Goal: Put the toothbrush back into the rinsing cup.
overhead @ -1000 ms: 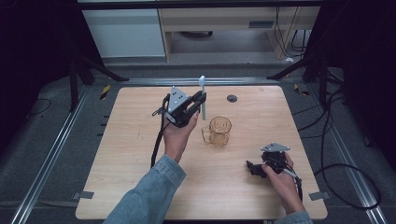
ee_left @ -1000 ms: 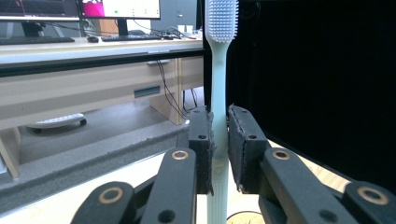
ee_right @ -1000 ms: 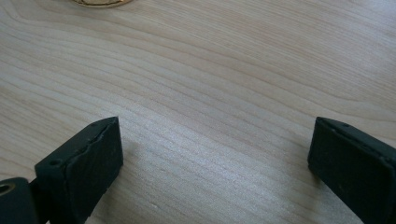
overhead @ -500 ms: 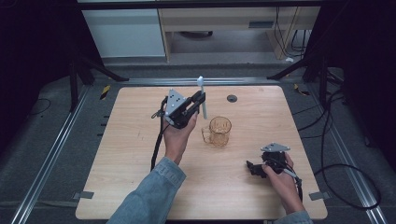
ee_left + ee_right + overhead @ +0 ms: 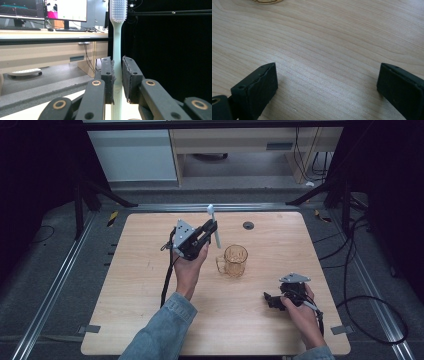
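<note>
Toothbrush sat clamped upright in left hand-held gripper, above worktop beside mug, barely shifted since earlier; right hand-held gripper gaped wide, empty.

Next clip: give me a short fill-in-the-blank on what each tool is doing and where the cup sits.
1. The left tool is shut on a pale ____.
2. The toothbrush is held with its bristles pointing ____.
3. The right tool, low over the table, has its jaws ____.
4. The amber cup stands ____ the two hands.

Missing words: toothbrush; up; open; between
</note>
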Available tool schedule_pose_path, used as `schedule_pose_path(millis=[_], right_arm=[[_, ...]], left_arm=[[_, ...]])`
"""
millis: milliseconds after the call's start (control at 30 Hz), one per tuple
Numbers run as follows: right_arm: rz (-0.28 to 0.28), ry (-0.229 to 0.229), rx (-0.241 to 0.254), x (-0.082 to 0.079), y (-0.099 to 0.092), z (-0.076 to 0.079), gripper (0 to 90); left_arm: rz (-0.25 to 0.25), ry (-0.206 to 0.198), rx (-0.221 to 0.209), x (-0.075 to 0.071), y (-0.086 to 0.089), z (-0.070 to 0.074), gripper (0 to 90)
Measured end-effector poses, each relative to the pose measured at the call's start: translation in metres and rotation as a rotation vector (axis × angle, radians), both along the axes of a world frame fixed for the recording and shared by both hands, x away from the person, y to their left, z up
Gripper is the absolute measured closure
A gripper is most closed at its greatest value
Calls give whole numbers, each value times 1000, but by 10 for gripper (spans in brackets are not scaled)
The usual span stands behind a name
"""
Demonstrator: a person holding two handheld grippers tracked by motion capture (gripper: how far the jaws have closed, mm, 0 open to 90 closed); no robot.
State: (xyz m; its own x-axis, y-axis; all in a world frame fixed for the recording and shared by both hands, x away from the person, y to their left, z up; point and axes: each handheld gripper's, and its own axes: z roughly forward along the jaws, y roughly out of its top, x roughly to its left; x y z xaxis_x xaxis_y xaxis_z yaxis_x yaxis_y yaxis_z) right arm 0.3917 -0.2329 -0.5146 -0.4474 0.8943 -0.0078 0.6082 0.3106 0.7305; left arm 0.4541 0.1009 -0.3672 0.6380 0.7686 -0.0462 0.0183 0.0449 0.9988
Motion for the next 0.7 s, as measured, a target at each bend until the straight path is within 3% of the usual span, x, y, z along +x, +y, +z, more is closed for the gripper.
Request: schedule_pose_path(millis=[700], right_arm=[[7,-1,0,0,0,0,36]], left_arm=[[-8,-6,29,-11,-7,-15,793]])
